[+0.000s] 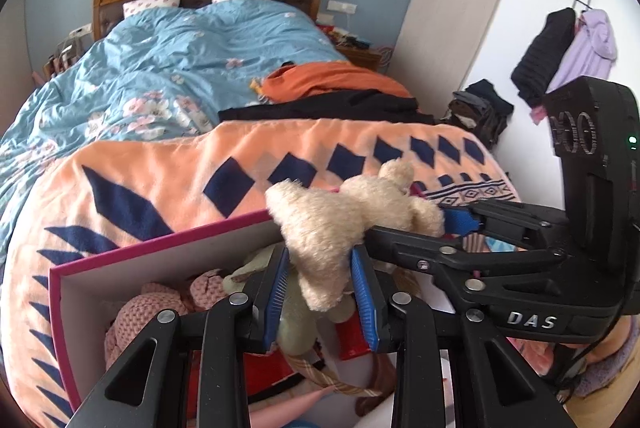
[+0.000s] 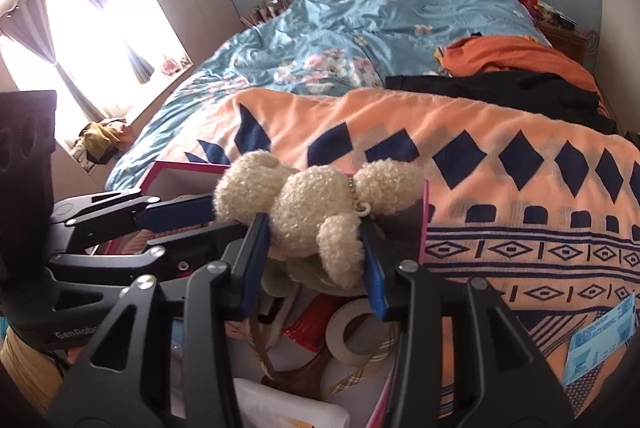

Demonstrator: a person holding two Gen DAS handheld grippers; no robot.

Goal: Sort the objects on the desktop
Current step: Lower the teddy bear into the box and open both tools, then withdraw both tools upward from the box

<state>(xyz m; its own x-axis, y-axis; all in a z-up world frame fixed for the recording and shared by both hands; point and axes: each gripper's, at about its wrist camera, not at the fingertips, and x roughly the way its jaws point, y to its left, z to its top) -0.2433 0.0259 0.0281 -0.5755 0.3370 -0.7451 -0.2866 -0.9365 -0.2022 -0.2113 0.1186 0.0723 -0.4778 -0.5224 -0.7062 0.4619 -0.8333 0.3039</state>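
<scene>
A cream plush bear (image 1: 340,216) hangs in the air over a pink-rimmed box (image 1: 160,240) on the bed. My left gripper (image 1: 322,288) is shut on one of its limbs. My right gripper (image 2: 316,252) is shut on the bear's body (image 2: 316,204); in the left wrist view it reaches in from the right (image 1: 452,224). The left gripper shows at the left in the right wrist view (image 2: 180,216). The box (image 2: 424,224) holds a pink knitted toy (image 1: 148,312), a green plush (image 1: 292,324), red packets (image 2: 308,324) and a tape roll (image 2: 356,332).
The box sits on an orange blanket with navy diamonds (image 2: 500,188) over a blue floral duvet (image 1: 180,60). Orange and black clothes (image 1: 340,88) lie behind. A blue ticket (image 2: 600,340) lies on the blanket at the right. Coats (image 1: 568,56) hang on the wall.
</scene>
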